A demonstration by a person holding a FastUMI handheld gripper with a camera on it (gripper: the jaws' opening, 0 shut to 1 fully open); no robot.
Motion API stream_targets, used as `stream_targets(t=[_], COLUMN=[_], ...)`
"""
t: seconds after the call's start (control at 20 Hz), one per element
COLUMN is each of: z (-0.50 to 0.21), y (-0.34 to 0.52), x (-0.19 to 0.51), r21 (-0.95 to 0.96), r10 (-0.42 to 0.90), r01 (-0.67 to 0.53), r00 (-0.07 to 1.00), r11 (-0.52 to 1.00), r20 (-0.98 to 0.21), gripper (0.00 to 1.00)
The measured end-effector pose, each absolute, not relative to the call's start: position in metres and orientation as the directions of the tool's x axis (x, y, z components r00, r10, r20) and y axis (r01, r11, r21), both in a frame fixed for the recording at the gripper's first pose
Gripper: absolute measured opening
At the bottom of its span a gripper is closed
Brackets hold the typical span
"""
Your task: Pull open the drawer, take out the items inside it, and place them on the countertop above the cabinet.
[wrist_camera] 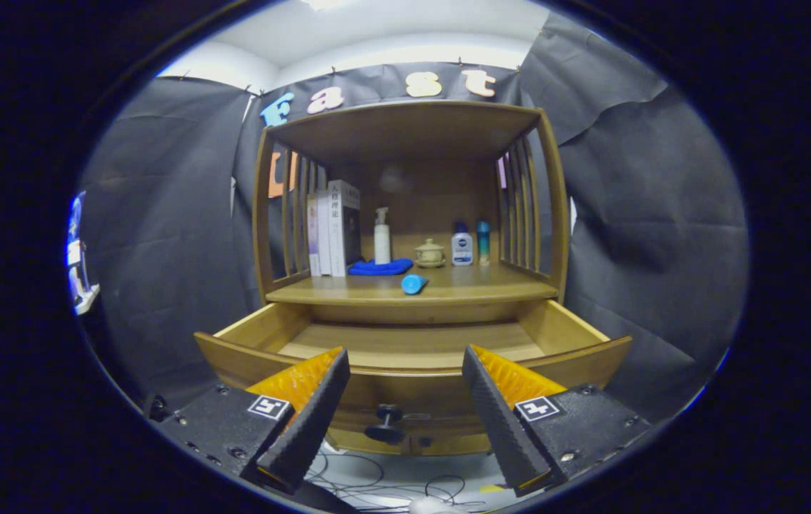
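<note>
Tongs (405,407) released, fingers spread at 12 o'clock over the knob (385,422) of the pulled-out drawer (405,343); inspect its visible bare floor before retreating, since a blue item (413,283) lies on the countertop (477,289) beyond.

Smooth, satin wooden drawer (412,343) and cabinet (409,214); glossy plastic bottles (461,246); soft blue cloth (380,268).
</note>
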State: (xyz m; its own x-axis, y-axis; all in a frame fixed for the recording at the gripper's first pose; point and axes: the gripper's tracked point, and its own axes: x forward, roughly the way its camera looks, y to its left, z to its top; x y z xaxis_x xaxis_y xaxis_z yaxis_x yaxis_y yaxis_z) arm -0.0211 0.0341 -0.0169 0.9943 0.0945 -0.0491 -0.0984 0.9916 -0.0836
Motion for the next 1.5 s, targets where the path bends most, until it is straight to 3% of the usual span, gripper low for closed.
stream_targets(t=[0.4,0.7,1.05,1.5], z=[-0.055,-0.087,-0.081,-0.067], y=[0.058,0.052,0.056,0.064], x=[-0.009,0.010,0.023,0.095], r21=[-0.062,-0.087,-0.095,-0.087], r10=[0.084,0.041,0.012,0.001], r01=[-0.085,-0.049,-0.017,-0.008], r00=[0.996,0.995,0.998,0.998], r11=[0.994,0.995,0.995,0.996], r20=[-0.027,-0.092,-0.063,-0.070], gripper=[1.00,1.00,1.00,0.99])
